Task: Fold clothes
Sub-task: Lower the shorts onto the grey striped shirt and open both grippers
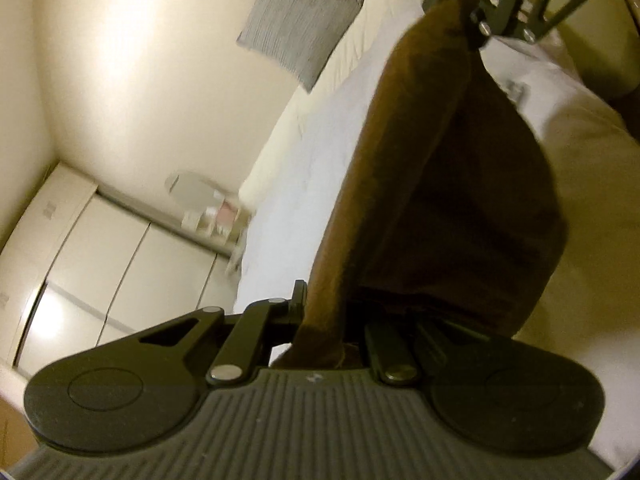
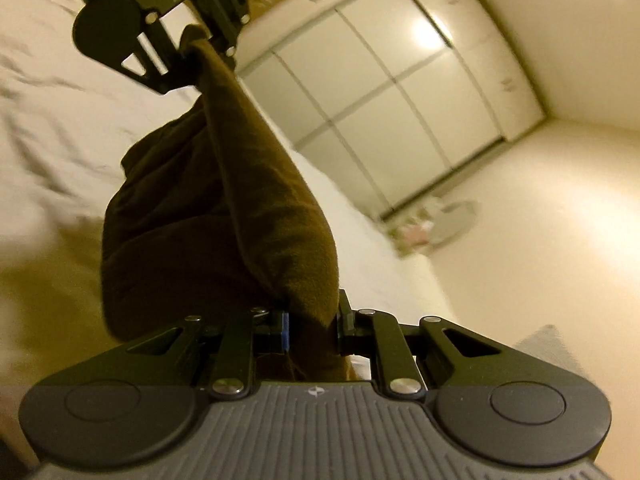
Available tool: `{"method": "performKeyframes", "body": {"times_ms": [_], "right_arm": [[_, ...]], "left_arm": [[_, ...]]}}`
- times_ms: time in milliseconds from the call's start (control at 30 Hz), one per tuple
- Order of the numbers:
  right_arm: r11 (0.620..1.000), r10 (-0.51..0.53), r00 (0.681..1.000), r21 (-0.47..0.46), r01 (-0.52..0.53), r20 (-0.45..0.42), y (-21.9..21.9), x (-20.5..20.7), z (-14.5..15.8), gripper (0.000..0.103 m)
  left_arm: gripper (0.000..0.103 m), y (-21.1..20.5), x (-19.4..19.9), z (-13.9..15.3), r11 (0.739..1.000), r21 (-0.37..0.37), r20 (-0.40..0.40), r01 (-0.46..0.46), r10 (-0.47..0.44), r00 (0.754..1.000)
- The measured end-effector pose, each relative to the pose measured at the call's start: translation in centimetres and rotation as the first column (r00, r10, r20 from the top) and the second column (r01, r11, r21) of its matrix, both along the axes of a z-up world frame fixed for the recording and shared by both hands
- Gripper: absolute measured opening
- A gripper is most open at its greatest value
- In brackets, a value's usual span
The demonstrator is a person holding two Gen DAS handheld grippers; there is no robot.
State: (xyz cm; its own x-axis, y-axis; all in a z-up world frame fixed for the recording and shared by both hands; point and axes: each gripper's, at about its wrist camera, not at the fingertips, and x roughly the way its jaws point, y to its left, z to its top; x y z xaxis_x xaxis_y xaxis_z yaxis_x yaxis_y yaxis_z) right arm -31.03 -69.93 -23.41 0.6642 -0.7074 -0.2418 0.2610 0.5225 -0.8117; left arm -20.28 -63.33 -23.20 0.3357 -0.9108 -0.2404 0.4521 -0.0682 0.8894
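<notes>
Above the white bed [image 1: 320,152], brown garment [image 1: 440,200] hangs stretched, long axis gripper to gripper: left gripper [image 1: 324,320] and right gripper [image 2: 312,320] each clamped on one end. Only left view shows the grey pillow [image 1: 300,24].

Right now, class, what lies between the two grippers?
The brown cloth spans from the right gripper to the left gripper, both clamped on it; both wrist views show this.

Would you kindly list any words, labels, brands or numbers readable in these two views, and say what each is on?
No readable text in either view.
Small embossed mark on the right gripper body: a symbol, not letters.
Same mark on the left gripper body: too blurred.
Small stickers on the wardrobe doors: too small to read.
Brown garment: no label visible.
</notes>
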Motion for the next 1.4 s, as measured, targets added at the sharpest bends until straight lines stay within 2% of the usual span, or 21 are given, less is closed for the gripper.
{"method": "performKeyframes", "body": {"times_ms": [133, 200, 233, 300, 333, 467, 533, 600, 667, 733, 767, 833, 867, 900, 933, 967, 1000, 1067, 1200, 1333, 1400], "right_arm": [[0.977, -0.077, 0.996, -0.194, 0.083, 0.039, -6.7, 1.0, 2.4, 0.016], [0.95, -0.106, 0.992, -0.289, 0.121, 0.066, -9.0, 1.2, 2.7, 0.016], [0.947, -0.117, 0.99, -0.292, 0.135, 0.078, -9.8, 1.1, 2.2, 0.017], [0.959, -0.138, 0.988, -0.24, 0.149, 0.062, -11.1, 1.0, -0.5, 0.018], [0.968, -0.148, 0.989, -0.201, 0.15, 0.025, -11.5, 1.0, -2.8, 0.018], [0.989, -0.141, 0.97, -0.078, 0.127, -0.199, -12.7, 0.9, -12.5, 0.016], [0.991, -0.132, 0.964, -0.053, 0.123, -0.229, -12.5, 0.5, -14.6, 0.017], [0.991, -0.133, 0.967, -0.056, 0.124, -0.216, -12.1, 0.1, -15.0, 0.019], [0.988, -0.147, 0.967, -0.067, 0.136, -0.206, -12.1, -0.4, -14.8, 0.034], [0.986, -0.157, 0.967, -0.086, 0.142, -0.201, -12.0, -1.2, -14.5, 0.039], [0.985, -0.161, 0.966, -0.094, 0.145, -0.204, -11.9, -1.6, -14.5, 0.039], [0.986, -0.159, 0.965, -0.092, 0.142, -0.21, -11.6, -1.8, -14.8, 0.036], [0.986, -0.158, 0.964, -0.091, 0.141, -0.215, -11.6, -1.9, -14.9, 0.026], [0.986, -0.157, 0.962, -0.089, 0.14, -0.223, -11.7, -1.9, -15.0, 0.023], [0.987, -0.154, 0.962, -0.079, 0.139, -0.227, -11.7, -1.9, -15.0, 0.018], [0.988, -0.152, 0.963, -0.061, 0.142, -0.224, -11.9, -1.8, -14.9, 0.015], [0.988, -0.154, 0.964, -0.05, 0.147, -0.217, -11.8, -1.8, -14.6, 0.014], [0.986, -0.169, 0.966, -0.048, 0.162, -0.195, -11.1, -1.8, -13.6, 0.013], [0.984, -0.177, 0.97, -0.029, 0.174, -0.165, -8.6, -1.9, -12.2, 0.013], [0.988, -0.15, 0.955, -0.02, 0.15, -0.257, -7.5, -2.2, -15.5, 0.013], [0.987, -0.156, 0.957, -0.014, 0.158, -0.246, -7.7, -2.2, -15.6, 0.013]], "left_arm": [[0.007, -8.9, 1.4, 2.4, 0.993, -0.11, 0.038, 0.044, -0.04, 0.998], [0.007, -12.2, 2.1, 3.2, 0.982, -0.179, 0.016, 0.056, -0.054, 0.998], [0.007, -13.4, 2.3, 3.0, 0.98, -0.191, -0.002, 0.061, -0.062, 0.998], [0.007, -15.7, 2.6, 0.4, 0.987, -0.14, -0.02, 0.083, -0.086, 0.996], [0.007, -16.5, 2.6, -1.7, 0.992, -0.084, -0.029, 0.093, -0.096, 0.995], [0.015, -19.2, 3.2, -11.7, 0.983, 0.157, -0.084, 0.094, -0.082, 0.993], [0.017, -19.6, 3.4, -14.7, 0.975, 0.206, -0.108, 0.087, -0.066, 0.992], [0.016, -19.2, 3.5, -15.7, 0.978, 0.19, -0.092, 0.092, -0.075, 0.993], [0.018, -18.9, 3.6, -15.9, 0.979, 0.176, -0.07, 0.098, -0.087, 0.994], [0.03, -18.3, 3.7, -15.4, 0.984, 0.15, -0.063, 0.095, -0.086, 0.994], [0.04, -17.3, 3.4, -15.3, 0.987, 0.129, -0.057, 0.093, -0.086, 0.995], [0.041, -15.5, 3.5, -15.3, 0.992, 0.082, -0.039, 0.093, -0.09, 0.995], [0.041, -14.8, 3.6, -15.2, 0.993, 0.069, -0.032, 0.096, -0.094, 0.995], [0.039, -14.3, 3.5, -15.2, 0.993, 0.062, -0.024, 0.102, -0.101, 0.995], [0.034, -14.0, 3.3, -15.4, 0.992, 0.064, -0.017, 0.107, -0.106, 0.994], [0.02, -14.1, 3.1, -15.7, 0.99, 0.08, -0.008, 0.112, -0.112, 0.994], [0.016, -14.3, 3.1, -15.9, 0.987, 0.107, 0.006, 0.116, -0.117, 0.993], [0.013, -14.5, 3.1, -16.1, 0.984, 0.125, 0.029, 0.125, -0.13, 0.991], [0.013, -14.2, 3.7, -16.3, 0.986, 0.113, 0.01, 0.126, -0.127, 0.992], [0.013, -13.9, 4.5, -18.2, 0.977, 0.172, 0.01, 0.123, -0.126, 0.992], [0.012, -13.3, 4.4, -18.6, 0.979, 0.166, 0.008, 0.121, -0.124, 0.992]]}}
